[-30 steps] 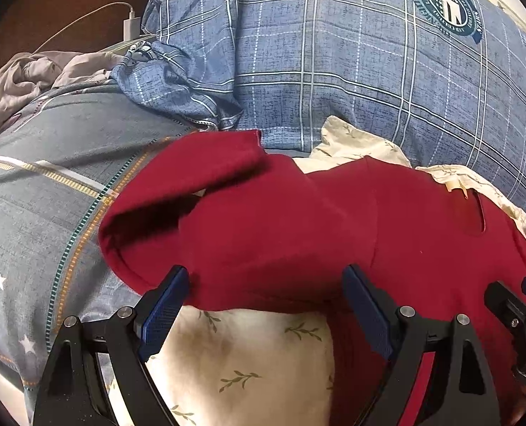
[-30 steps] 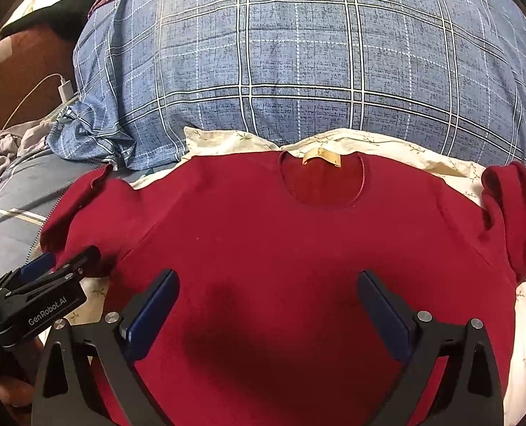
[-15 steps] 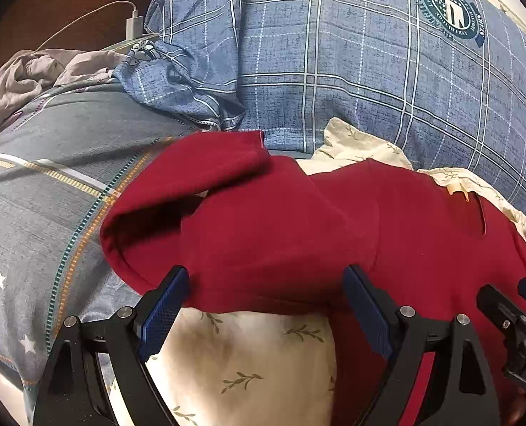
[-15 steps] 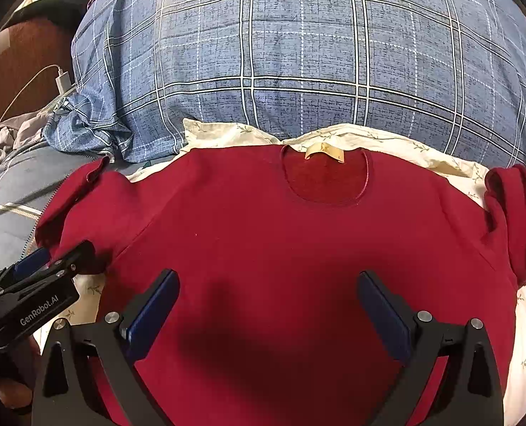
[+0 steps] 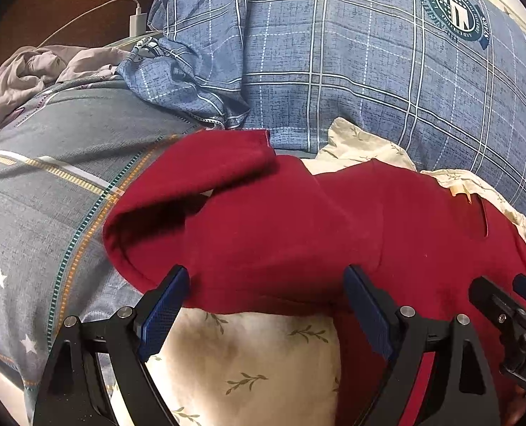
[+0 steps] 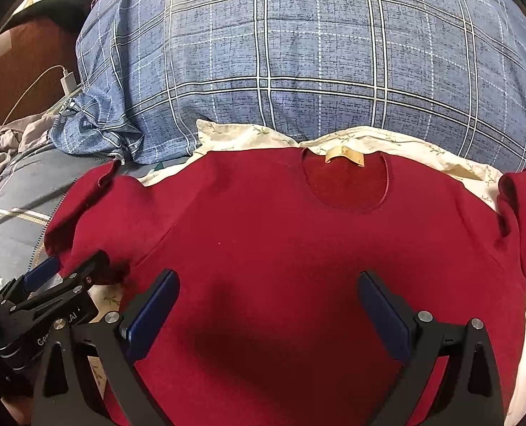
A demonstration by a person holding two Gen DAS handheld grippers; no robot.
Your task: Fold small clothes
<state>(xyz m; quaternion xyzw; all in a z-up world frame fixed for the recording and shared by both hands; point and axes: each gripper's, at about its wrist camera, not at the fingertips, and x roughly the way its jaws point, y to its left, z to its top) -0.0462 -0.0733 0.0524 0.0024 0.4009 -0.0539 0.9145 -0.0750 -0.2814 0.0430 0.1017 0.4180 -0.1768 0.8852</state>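
A dark red short-sleeved shirt lies spread front-up on a cream leaf-print cloth, its neck with a tan label pointing away. My right gripper is open and empty, low over the shirt's middle. My left gripper is open and empty at the shirt's left sleeve, whose edge lies between its fingers; the sleeve is partly folded over. The left gripper also shows in the right wrist view, and the right gripper shows at the edge of the left wrist view.
A big blue plaid pillow lies just behind the shirt. Grey-blue bedding with stars lies to the left, with crumpled grey cloth and a white charger and cable beyond. The right sleeve is bunched up.
Both grippers have crept slightly forward over the shirt. Both stay open, and the shirt has not visibly moved.
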